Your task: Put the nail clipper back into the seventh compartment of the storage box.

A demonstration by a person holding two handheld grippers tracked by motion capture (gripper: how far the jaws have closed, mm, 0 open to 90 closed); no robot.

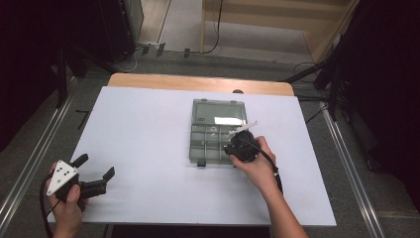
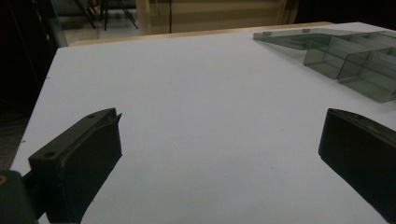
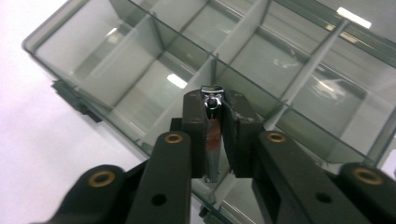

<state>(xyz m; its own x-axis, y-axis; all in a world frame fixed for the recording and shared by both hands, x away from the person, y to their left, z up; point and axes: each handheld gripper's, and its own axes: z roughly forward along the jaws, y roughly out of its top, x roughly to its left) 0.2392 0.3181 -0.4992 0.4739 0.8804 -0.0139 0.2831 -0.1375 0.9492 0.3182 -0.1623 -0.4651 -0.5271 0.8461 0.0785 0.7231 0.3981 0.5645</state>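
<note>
the right claw (image 3: pixel 214 122) is pinched tight on a small metal nail clipper (image 3: pixel 211 100), held above the open grey compartment box (image 3: pixel 140 70), whose dividers lie just beyond its tips; the left claw (image 2: pixel 219 140) gapes wide and empty over the white worktop (image 2: pixel 196 93), the box well off to its right

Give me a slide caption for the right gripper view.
Right hand-held gripper clamps a metal nail clipper above an open compartment box.
</note>
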